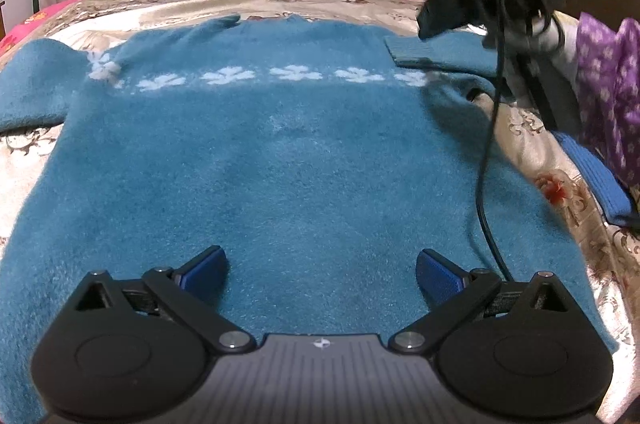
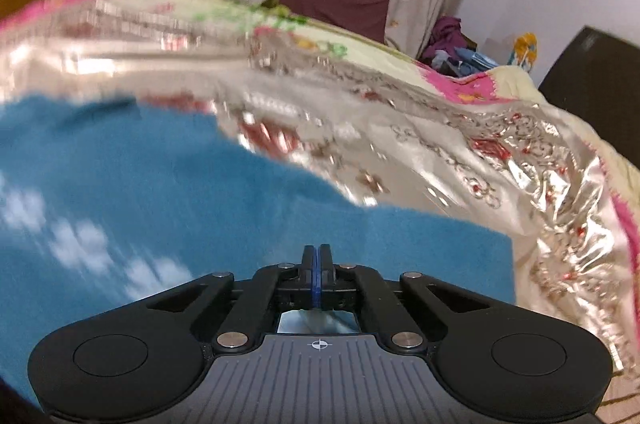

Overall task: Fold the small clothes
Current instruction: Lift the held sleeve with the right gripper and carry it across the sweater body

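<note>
A teal fuzzy sweater (image 1: 280, 151) with a row of white flowers lies flat on the bed. Its right sleeve (image 1: 424, 51) is folded in over the chest, and the other sleeve (image 1: 36, 83) spreads out to the left. My left gripper (image 1: 320, 260) hangs open just above the sweater's lower part, with nothing between its blue pads (image 1: 204, 270). My right gripper (image 1: 430, 23) shows at the upper right, just over the folded sleeve's cuff. In the right wrist view the right gripper (image 2: 317, 252) is shut, pad against pad, with no cloth between, above the sweater (image 2: 160, 191).
A shiny floral bedspread (image 2: 440, 151) covers the bed. On the right lie a purple flowered cloth (image 1: 608, 83) and a folded blue garment (image 1: 596, 175). A black cable (image 1: 486, 163) hangs from the right gripper across the sweater. A clothes pile (image 2: 452, 39) and a dark headboard (image 2: 592, 83) stand beyond.
</note>
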Demonstrator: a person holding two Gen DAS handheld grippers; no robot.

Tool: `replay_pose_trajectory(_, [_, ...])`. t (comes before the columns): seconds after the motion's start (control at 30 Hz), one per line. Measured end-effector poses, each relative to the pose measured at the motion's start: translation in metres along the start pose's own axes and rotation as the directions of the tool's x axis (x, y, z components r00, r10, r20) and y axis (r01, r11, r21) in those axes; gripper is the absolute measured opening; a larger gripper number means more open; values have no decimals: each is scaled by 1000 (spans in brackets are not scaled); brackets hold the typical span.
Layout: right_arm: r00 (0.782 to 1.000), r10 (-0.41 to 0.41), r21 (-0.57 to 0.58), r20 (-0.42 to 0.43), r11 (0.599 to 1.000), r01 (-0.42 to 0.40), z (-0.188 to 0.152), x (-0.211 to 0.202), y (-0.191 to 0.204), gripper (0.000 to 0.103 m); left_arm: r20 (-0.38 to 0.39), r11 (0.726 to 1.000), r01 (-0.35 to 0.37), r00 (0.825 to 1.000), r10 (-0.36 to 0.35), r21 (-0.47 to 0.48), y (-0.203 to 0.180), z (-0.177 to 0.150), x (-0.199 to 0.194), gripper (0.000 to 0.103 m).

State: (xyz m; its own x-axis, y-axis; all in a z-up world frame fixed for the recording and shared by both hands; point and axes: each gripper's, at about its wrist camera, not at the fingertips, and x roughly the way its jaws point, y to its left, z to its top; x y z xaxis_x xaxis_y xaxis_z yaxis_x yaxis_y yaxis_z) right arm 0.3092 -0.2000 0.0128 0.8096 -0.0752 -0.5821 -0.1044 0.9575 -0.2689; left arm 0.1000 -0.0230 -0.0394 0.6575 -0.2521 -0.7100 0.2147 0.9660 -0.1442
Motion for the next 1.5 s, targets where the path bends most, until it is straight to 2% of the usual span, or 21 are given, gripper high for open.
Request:
replay_pose_trajectory(0.07, [1000,9,-17,22,1000,-9,10,-6,6,0,-1,1000,7,1000,-7,-8,1,0,-1,103])
replay_pose_trajectory(0.17, [1000,10,-131,29,991,-7,9,-10,17,0,0,1000,16,1000,-16,-20,3,1,-2,103])
replay_pose_trajectory(0.37, [998,-56,-326,-19,944,47,-28,7,26,20,0,1000,16,1000,-16,-19,4,1,-1,103])
replay_pose_trajectory(0.5, [996,-79,-387,-45,920,55,-43,21,25,23,-3,1000,4,1000,-4,1,1,0,2,103])
replay_pose_trajectory(0.57, [995,-94,-435,-27,897,73,-48,24,27,32,-3,1000,-5,1000,5,16,-2,-1,3,103])
replay_pose_trajectory(0.73, [994,-105,-527,10,844,94,-56,30,36,34,-3,999,-13,1000,13,29,-4,-2,6,103])
replay_pose_trajectory(0.93, [991,-127,-452,43,882,133,-52,34,41,33,-2,999,-17,1000,17,34,-6,-3,6,103])
replay_pose_trajectory(1.07, [985,-158,-494,67,853,170,-59,37,48,33,-5,999,-16,1000,16,32,-6,-3,7,103])
replay_pose_trajectory(1.17, [983,-175,-434,50,883,179,-53,44,41,32,-5,999,-16,1000,16,32,-6,-3,7,103])
replay_pose_trajectory(1.2, [984,-174,-417,46,892,177,-51,46,39,28,-5,999,-17,1000,17,32,-6,-3,7,103])
replay_pose_trajectory(1.27, [987,-155,-362,29,919,155,-48,45,33,26,-6,999,-17,1000,17,34,-7,-3,7,103])
replay_pose_trajectory(1.3, [990,-142,-325,18,935,140,-46,45,28,17,-6,999,-17,1000,17,34,-6,-3,7,103])
replay_pose_trajectory(1.37, [992,-126,-250,1,961,122,-40,42,19,13,-7,999,-17,1000,17,33,-7,-3,7,103])
replay_pose_trajectory(1.5, [997,-74,-88,-3,993,73,-21,29,8,10,-7,999,-16,1000,16,32,-7,-3,8,103])
